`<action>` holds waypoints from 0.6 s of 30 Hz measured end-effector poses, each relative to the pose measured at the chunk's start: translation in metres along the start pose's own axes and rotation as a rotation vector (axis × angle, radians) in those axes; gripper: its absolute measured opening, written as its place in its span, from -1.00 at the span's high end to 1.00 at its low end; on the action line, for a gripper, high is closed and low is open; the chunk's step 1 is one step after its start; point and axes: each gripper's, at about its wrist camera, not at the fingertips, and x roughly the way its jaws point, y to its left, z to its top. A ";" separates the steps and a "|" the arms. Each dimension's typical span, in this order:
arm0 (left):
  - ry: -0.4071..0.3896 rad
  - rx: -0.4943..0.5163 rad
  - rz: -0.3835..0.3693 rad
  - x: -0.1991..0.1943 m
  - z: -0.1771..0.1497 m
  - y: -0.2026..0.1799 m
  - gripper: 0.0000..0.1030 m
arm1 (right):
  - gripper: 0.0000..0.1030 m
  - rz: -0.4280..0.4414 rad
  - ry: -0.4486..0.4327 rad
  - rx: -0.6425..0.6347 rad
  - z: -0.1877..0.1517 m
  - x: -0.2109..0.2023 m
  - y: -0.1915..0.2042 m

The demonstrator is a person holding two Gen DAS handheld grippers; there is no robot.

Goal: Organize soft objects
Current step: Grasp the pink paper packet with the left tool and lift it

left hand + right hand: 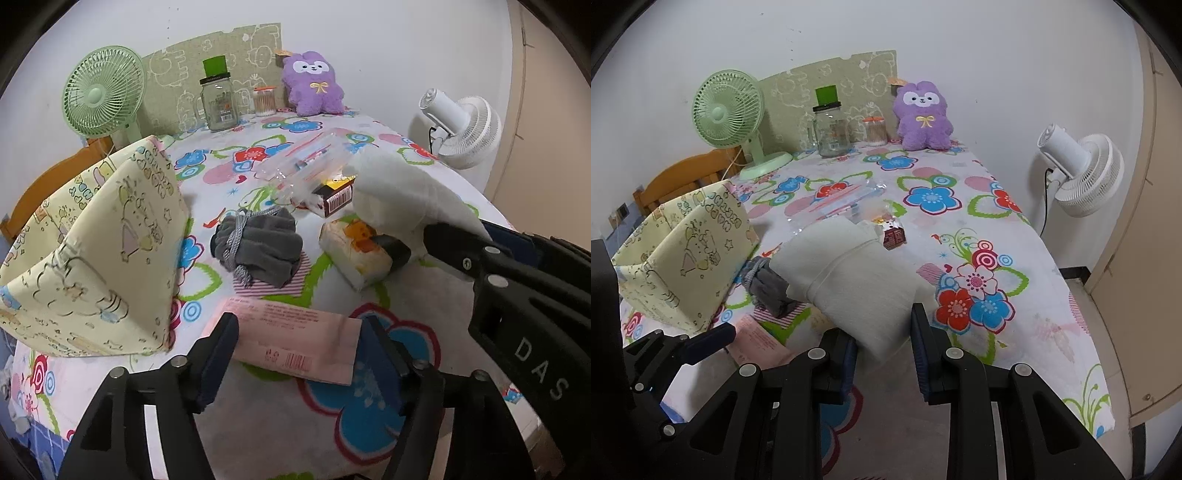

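Through the left wrist camera we see our left gripper [299, 350] with its fingers spread wide over the near edge of the flowered tablecloth [280, 424], empty, a pink paper slip [295, 339] lying flat between and just beyond the tips. At the right side our right gripper [421, 240] pinches a folded white cloth [399, 188] and holds it up off the surface, above a small tissue pack [354, 254]. A grey bundle tied with cord [258, 247] rests near the middle of the surface. Along the left edge stands a yellow fabric bin [99, 258], open at the top. Toward the far edge sit a purple plush [314, 85], a glass jar [218, 107] and a green fan [103, 92]. A white fan [461, 125] stands beyond the right edge.

Through the right wrist camera we look along our right gripper [882, 354]; its two pads press on the near end of the white cloth [849, 273], which stretches forward above the cloth-covered surface [1015, 332]. Left of it, the grey bundle [768, 284] lies beside the yellow bin [687, 254]. Our left gripper [713, 339] shows at the lower left, over the pink slip [761, 343]. A small red box [894, 236] and clear plastic packaging [842, 203] lie past the white cloth, and the purple plush [923, 114] leans at the far edge.
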 end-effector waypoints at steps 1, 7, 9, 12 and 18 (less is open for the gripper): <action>-0.004 0.000 0.000 -0.002 -0.001 0.001 -0.43 | 0.44 -0.001 0.000 0.000 -0.001 -0.001 0.002; -0.017 -0.023 0.013 -0.010 -0.006 0.012 -0.55 | 0.43 -0.004 0.007 -0.006 -0.006 -0.005 0.010; -0.005 -0.033 0.022 -0.010 -0.009 0.015 -0.55 | 0.44 -0.003 0.007 -0.011 -0.007 -0.007 0.014; 0.028 -0.045 0.027 -0.007 -0.014 0.018 -0.56 | 0.43 -0.001 0.003 -0.017 -0.008 -0.009 0.018; 0.041 -0.068 -0.016 0.001 -0.012 0.016 -0.56 | 0.43 -0.005 0.011 -0.025 -0.009 -0.006 0.022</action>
